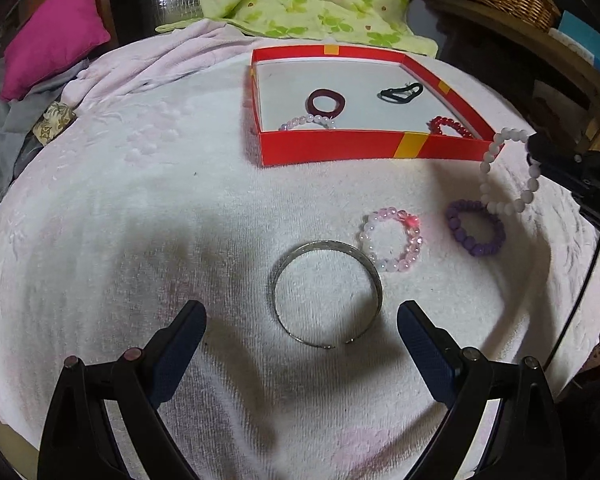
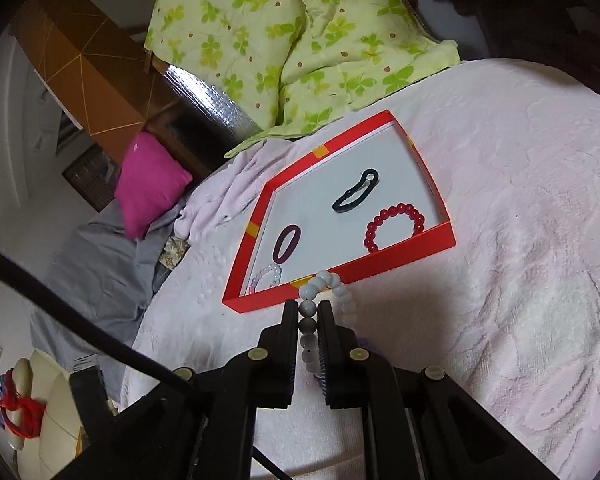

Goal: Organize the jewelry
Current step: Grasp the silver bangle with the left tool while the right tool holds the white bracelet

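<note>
Jaws of the right gripper [image 2: 308,308] pinch a strand of smooth white round beads [image 2: 332,284], lifted clear of the plush pale towel [image 1: 140,208] just before a shallow red cardboard box [image 1: 332,146]. Left gripper [image 1: 302,320] jaws stand wide apart above a thin silver bangle [image 1: 326,292]. Beside it lie a glossy pink bead bracelet [image 1: 392,240] and a matte purple one [image 1: 476,228].

Shiny metal bangle [image 1: 325,292], fluffy terry towel [image 1: 140,240]
</note>
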Motion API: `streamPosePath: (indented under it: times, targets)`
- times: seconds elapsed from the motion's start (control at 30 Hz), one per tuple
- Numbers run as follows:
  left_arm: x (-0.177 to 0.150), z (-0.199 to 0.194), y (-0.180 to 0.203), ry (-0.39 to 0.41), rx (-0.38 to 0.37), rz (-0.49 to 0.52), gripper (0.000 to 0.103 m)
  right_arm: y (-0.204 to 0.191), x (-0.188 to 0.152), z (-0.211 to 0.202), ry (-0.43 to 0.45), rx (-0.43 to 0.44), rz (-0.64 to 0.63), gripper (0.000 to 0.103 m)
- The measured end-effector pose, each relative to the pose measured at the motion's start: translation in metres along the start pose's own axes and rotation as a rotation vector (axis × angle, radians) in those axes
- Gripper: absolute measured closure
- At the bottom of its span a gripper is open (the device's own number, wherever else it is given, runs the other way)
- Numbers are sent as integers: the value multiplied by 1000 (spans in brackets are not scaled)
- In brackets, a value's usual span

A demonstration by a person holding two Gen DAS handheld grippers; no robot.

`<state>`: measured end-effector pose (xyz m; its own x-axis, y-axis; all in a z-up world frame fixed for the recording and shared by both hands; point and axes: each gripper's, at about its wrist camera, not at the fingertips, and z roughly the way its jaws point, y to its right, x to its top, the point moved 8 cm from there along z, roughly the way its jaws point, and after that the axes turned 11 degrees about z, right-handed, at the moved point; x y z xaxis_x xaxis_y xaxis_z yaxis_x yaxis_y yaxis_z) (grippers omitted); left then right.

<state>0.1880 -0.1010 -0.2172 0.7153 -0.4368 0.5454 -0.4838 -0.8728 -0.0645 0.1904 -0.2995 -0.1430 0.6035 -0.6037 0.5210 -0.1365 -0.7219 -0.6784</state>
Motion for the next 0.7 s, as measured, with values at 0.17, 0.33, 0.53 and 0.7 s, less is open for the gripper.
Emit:
streamPosePath:
  times: [0.17, 0.33, 0.53, 0.7]
  targets:
    - [-2, 9, 4, -28, 2, -1, 7, -4, -6, 0, -12, 4, -4, 92]
    - [-1, 12, 3, -39, 41, 8, 8, -10, -11, 2, -14, 9, -21, 92]
    - [5, 8, 8, -12, 57, 65, 34, -11, -15, 4, -17, 4, -22, 92]
    - [8, 7, 14, 1, 82, 116, 40, -11, -15, 6, -19, -2, -29, 92]
